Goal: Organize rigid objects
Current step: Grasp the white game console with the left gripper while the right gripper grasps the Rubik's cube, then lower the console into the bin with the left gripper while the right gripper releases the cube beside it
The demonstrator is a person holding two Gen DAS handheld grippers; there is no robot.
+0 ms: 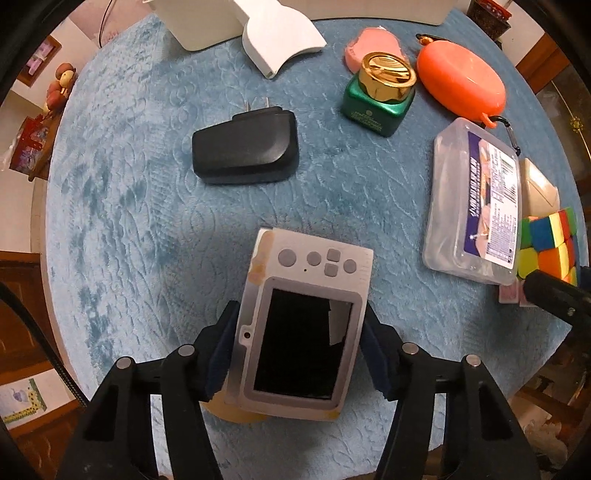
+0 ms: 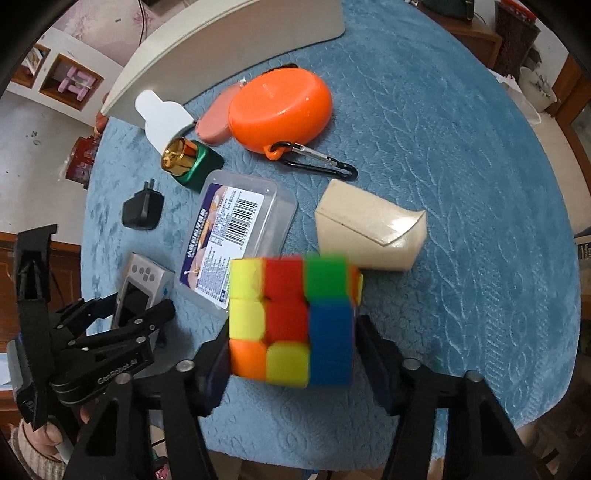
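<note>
Right under your left gripper (image 1: 295, 354) is the small silver camera (image 1: 299, 332), and the blue pads (image 1: 221, 358) sit against both its long sides, so you've got it clamped around the screen end. It lies screen-up at the near edge of the table (image 1: 129, 221), long axis running straight away from the tongs, button end pointing at the black charger (image 1: 245, 149) mid-table. Looks hard and slab-like, scuffed tape on one corner, so the flat sides should hold fine. Your right gripper (image 2: 291, 354) is closed around the puzzle cube (image 2: 291, 321), pads on its left and right faces; the cube is a bit blurred, so I can't tell if it's on the cloth or just off it. The left hand owns the camera, the right owns the cube. Further out sit the clear plastic box (image 2: 236, 243), beige box (image 2: 369, 229), green jar with gold lid (image 1: 380, 96) and orange case (image 1: 461, 81), with a white bin (image 1: 199, 22) at the far edge, probably where these go.
</note>
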